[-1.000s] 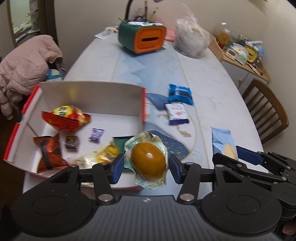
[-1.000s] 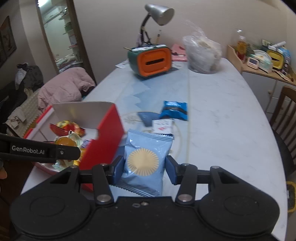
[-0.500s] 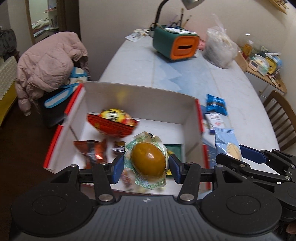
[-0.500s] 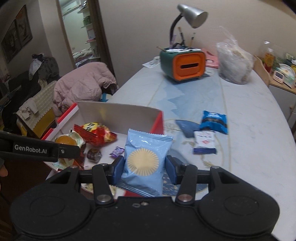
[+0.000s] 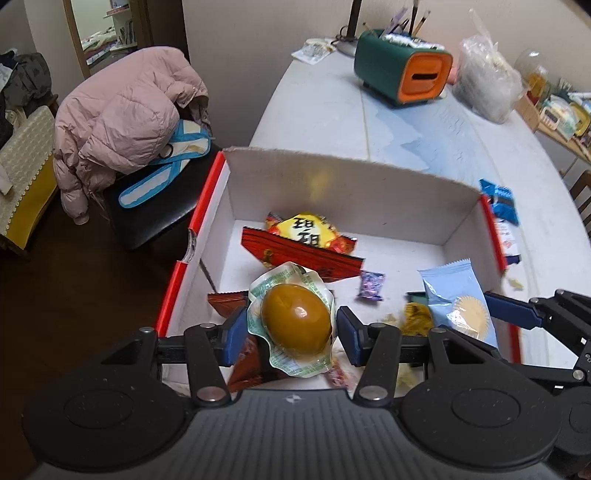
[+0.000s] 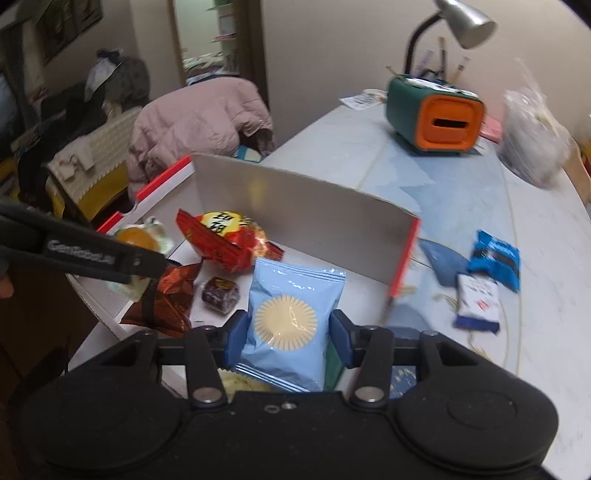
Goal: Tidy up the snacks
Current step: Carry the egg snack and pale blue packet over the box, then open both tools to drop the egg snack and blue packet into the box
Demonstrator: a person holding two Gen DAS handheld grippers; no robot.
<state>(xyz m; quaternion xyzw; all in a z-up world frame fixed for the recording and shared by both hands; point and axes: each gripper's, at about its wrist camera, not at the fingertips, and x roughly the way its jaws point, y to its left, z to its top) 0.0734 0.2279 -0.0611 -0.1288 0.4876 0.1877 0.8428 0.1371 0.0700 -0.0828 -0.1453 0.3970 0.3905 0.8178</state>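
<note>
Left gripper (image 5: 291, 328) hiding brown packet (image 5: 247, 354), blurred crumbs (image 5: 413, 314)

Both fisheye views were dim and warm, with room lines bowed hard toward dark corners. The egg (image 5: 295, 323) carried a small glare spot. The right view was softer: the table's (image 6: 546, 258) right side and the lamp (image 6: 463, 18) smeared with motion blur.

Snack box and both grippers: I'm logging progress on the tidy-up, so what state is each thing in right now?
Left gripper: shut on the packaged egg, above the box.
Right gripper: shut on the light blue packet, above the box.
Snack box: open, several snacks already inside.
Dark blue packet: lying on the table, outside the box.
White and blue packet: also on the table.
</note>
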